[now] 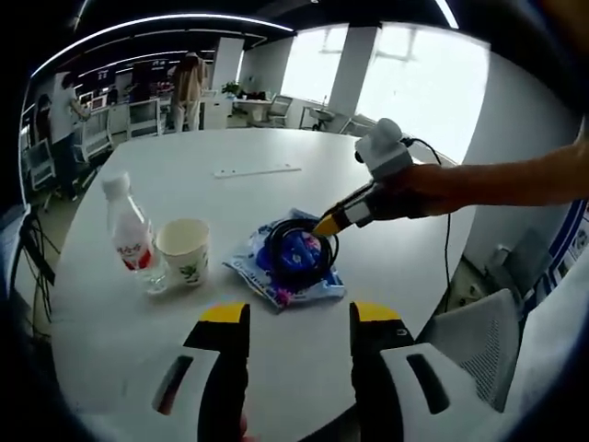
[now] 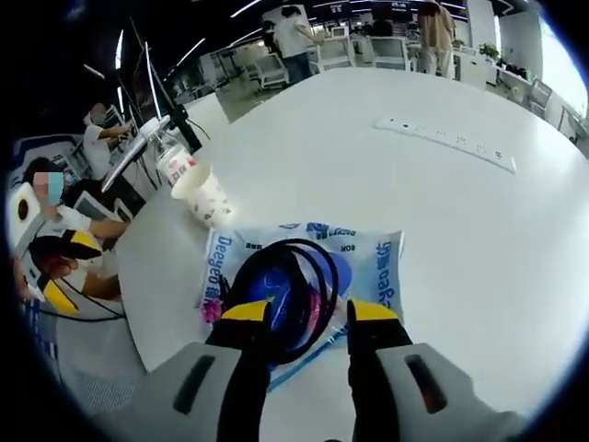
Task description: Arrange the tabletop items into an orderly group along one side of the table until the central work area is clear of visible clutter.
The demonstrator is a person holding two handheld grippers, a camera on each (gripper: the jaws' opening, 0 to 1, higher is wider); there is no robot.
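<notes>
Yellow-tipped jaws of the right gripper (image 2: 308,313) stand apart over a coil of black cable (image 2: 281,290), which lies on top of a blue and white plastic packet (image 2: 373,262). One jaw tip sits over the near edge of the coil, the other just beside it on the packet; nothing is clamped between them. In the left gripper view the same right gripper (image 1: 329,224) reaches in from the right, held by a person's hand (image 1: 419,189), its yellow tip touching the cable (image 1: 296,247) on the packet (image 1: 248,267).

Farther out on the white round surface (image 2: 442,212), a paper cup (image 2: 204,195) with a leaf print stands upright, and a capped plastic bottle (image 2: 175,164) with a red label stands just beside it, both near the edge. A white power strip (image 2: 444,143) lies well apart, toward the far side.

The left gripper (image 1: 299,315) hangs with its jaws wide apart and empty, above the near part of the surface (image 1: 276,198), short of the packet. From there the cup (image 1: 184,250) stands left of the packet, with the bottle (image 1: 131,235) touching or almost touching it. The power strip (image 1: 258,170) lies beyond. People (image 1: 189,87) stand at desks in the background.
</notes>
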